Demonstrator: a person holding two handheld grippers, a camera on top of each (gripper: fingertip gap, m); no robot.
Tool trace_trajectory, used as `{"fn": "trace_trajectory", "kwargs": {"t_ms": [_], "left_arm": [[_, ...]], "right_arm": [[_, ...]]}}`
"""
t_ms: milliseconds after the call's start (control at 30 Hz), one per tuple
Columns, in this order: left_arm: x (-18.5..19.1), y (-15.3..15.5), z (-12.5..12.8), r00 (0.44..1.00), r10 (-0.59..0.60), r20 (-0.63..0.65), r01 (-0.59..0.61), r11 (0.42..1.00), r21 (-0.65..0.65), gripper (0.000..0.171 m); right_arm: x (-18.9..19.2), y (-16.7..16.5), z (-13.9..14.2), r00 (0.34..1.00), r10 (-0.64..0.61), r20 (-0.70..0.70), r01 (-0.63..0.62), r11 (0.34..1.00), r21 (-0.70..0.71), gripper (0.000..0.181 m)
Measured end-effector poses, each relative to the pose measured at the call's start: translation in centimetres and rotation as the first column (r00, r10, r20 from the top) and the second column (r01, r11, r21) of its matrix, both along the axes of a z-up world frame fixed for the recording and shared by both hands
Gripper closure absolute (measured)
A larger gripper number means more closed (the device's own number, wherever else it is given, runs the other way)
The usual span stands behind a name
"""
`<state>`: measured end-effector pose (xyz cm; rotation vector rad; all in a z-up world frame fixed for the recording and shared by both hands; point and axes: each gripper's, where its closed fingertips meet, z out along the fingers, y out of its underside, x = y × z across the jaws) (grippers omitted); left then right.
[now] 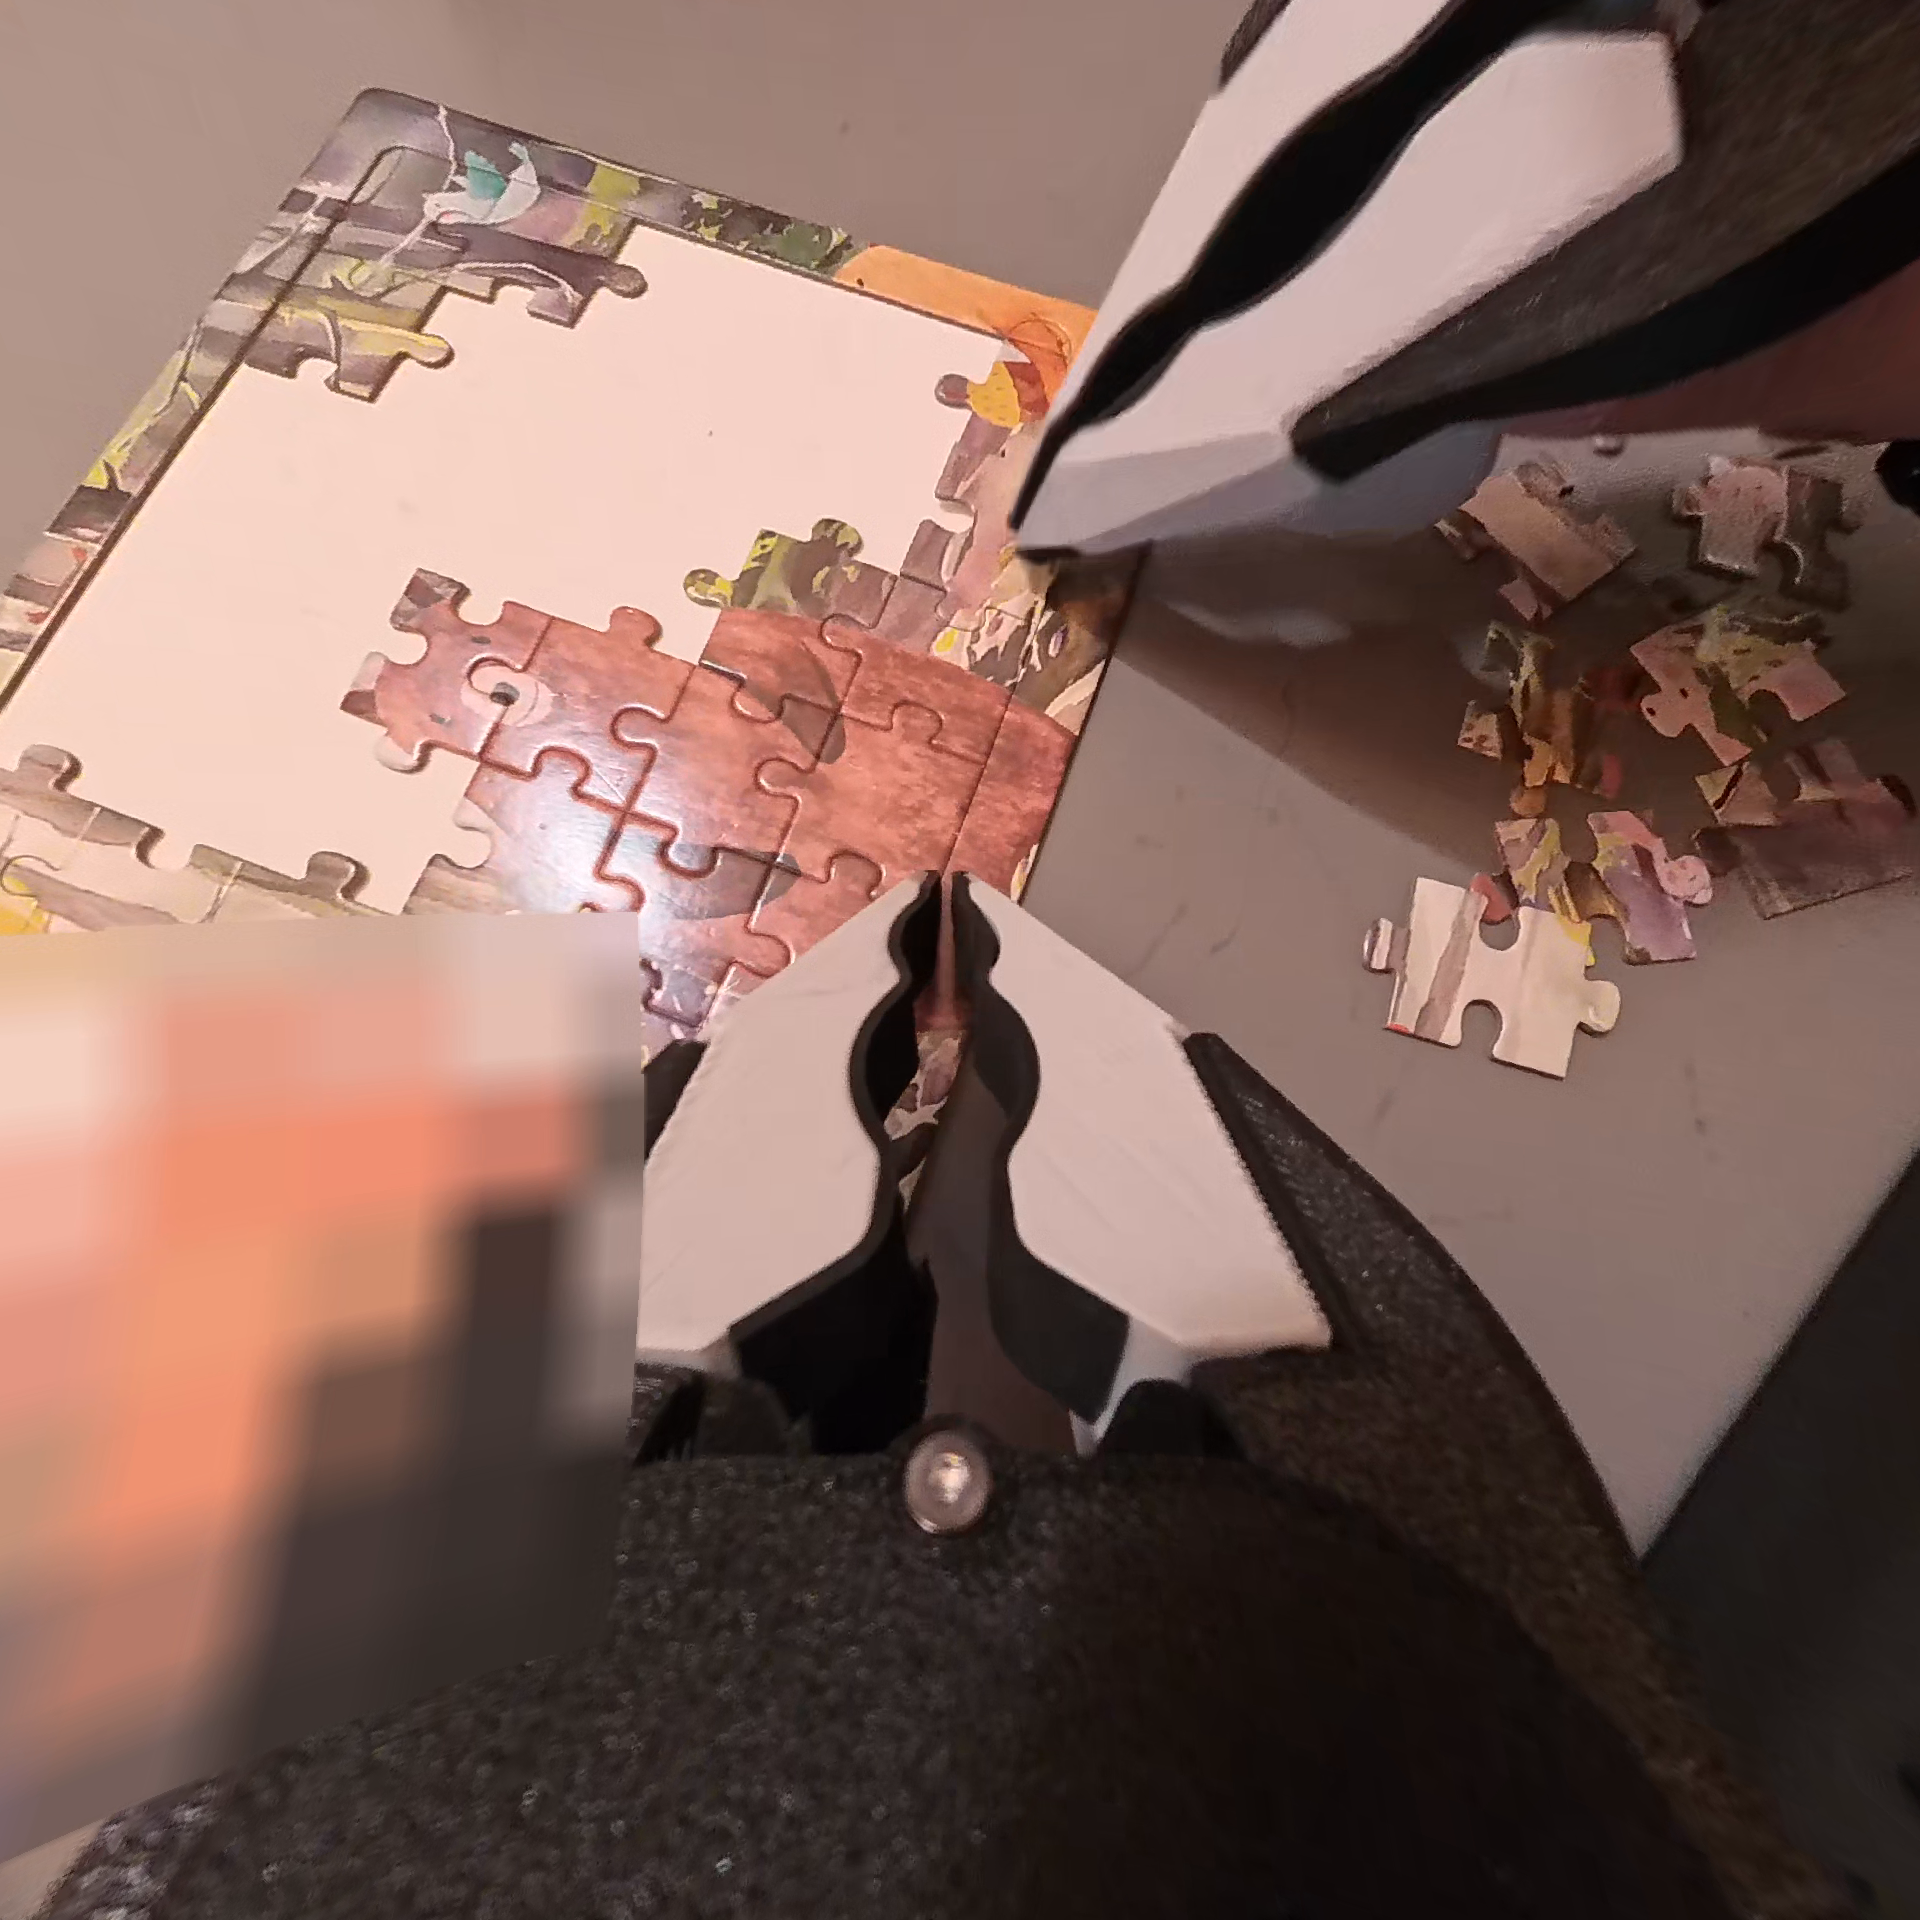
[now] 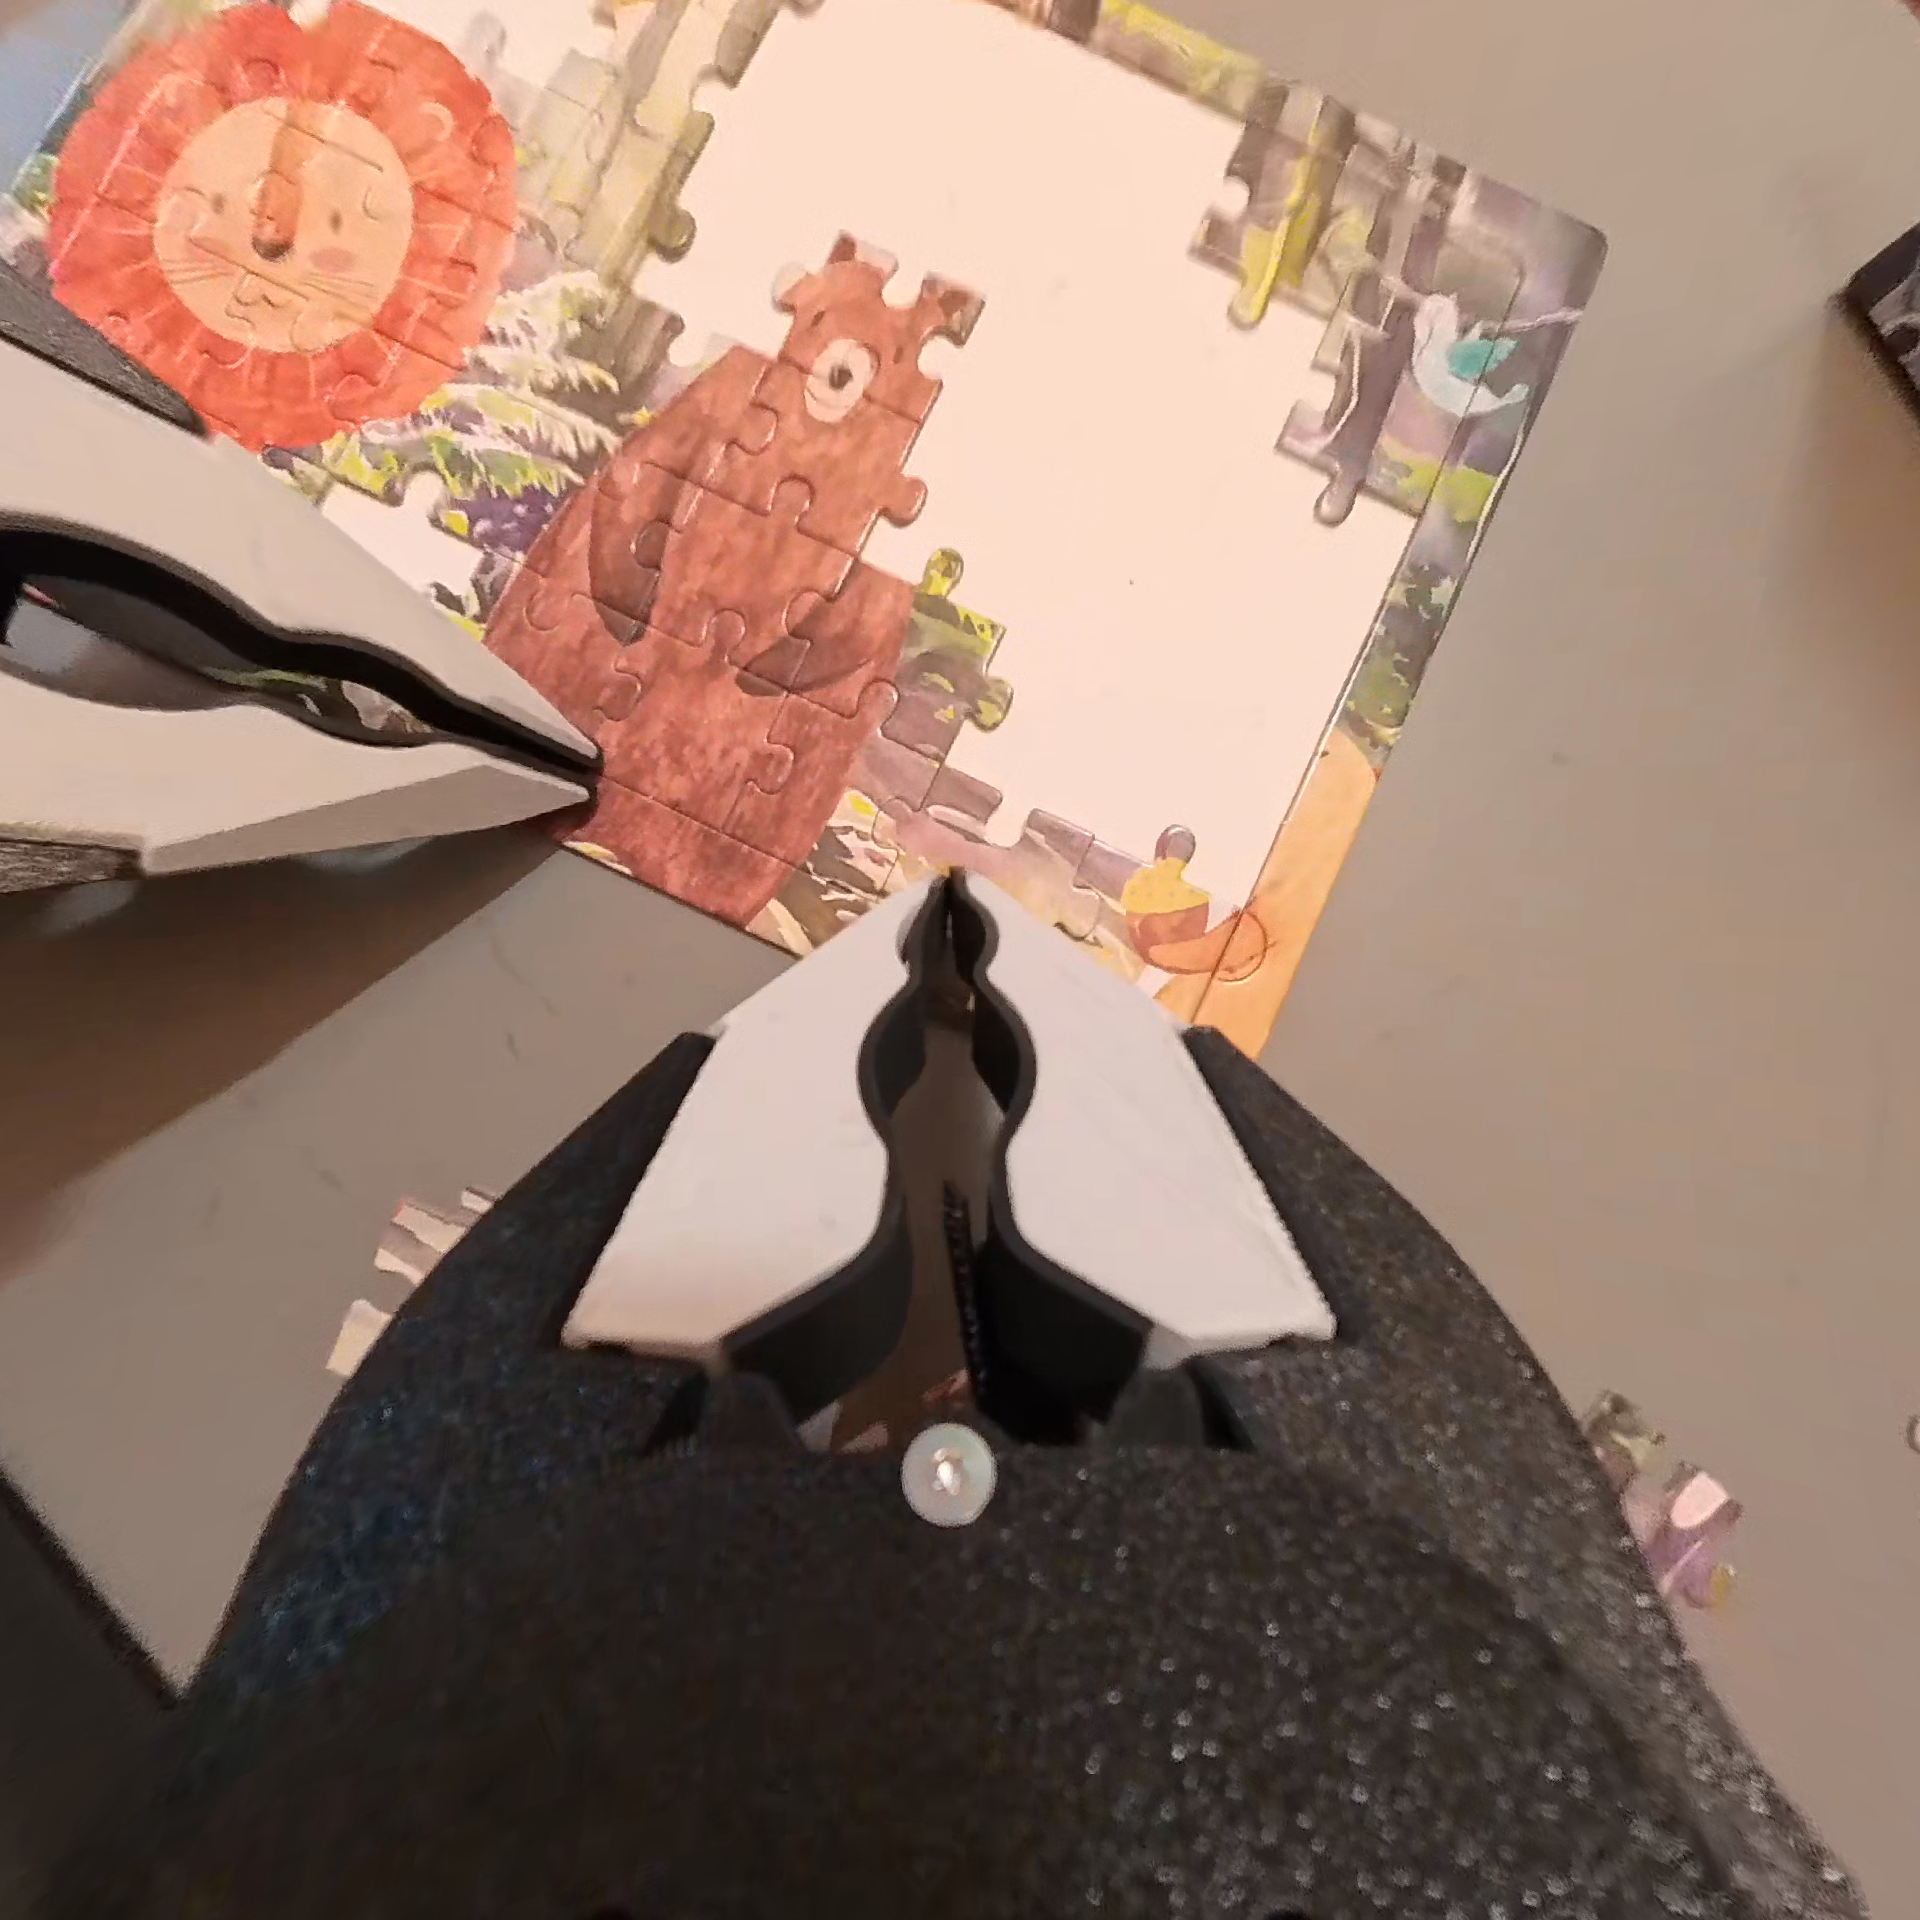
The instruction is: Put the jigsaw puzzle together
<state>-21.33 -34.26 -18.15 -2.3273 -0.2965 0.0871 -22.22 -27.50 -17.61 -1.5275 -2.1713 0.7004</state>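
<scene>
Half-built animal jigsaw on a beige worktop (image 2: 1662,831), two tools at its near edge

The right tool (image 2: 951,883), white-fingered on a black grainy body, has its tips closed at the cardboard jigsaw puzzle's (image 2: 1039,364) near edge; whether they pinch a piece is unclear. The left tool (image 2: 592,774), tips together, touches the brown bear (image 2: 748,582). An orange lion (image 2: 281,218) fills the far-left corner. Loose pieces (image 2: 1673,1507) lie beside the right tool.
</scene>
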Motion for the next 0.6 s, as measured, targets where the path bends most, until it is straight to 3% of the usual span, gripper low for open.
{"fn": "trace_trajectory", "kwargs": {"t_ms": [133,233,300,500,567,600], "left_arm": [[0.0,0.0,0.0,1.0,0.004,0.008,-0.004,1.0,0.005,0.17],[0.0,0.0,0.0,1.0,0.006,0.012,-0.006,1.0,0.008,0.17],[0.0,0.0,0.0,1.0,0.007,0.015,-0.008,1.0,0.01,0.17],[0.0,-0.1,0.0,1.0,0.007,0.009,-0.007,1.0,0.012,0.17],[0.0,0.0,0.0,1.0,0.007,0.013,-0.007,1.0,0.013,0.17],[0.0,-0.1,0.0,1.0,0.007,0.015,-0.007,1.0,0.014,0.17]], "right_arm": [[-1.1,-0.5,1.7,0.997,0.028,-0.068,-0.033,0.997,-0.069,0.181],[-0.8,-0.1,-0.7,0.999,0.049,0.024,-0.048,0.999,-0.008,0.18],[-0.8,-0.1,-0.5,0.999,0.042,0.017,-0.041,0.998,-0.04,0.181],[-1.1,1.7,1.6,0.997,-0.013,-0.079,0.008,0.998,-0.059,0.181],[-0.2,1.6,-0.7,1.0,0.011,0.018,-0.011,1.0,-0.019,0.179],[-0.6,1.5,-0.3,0.999,0.005,-0.039,-0.006,1.0,-0.026,0.181]]}}
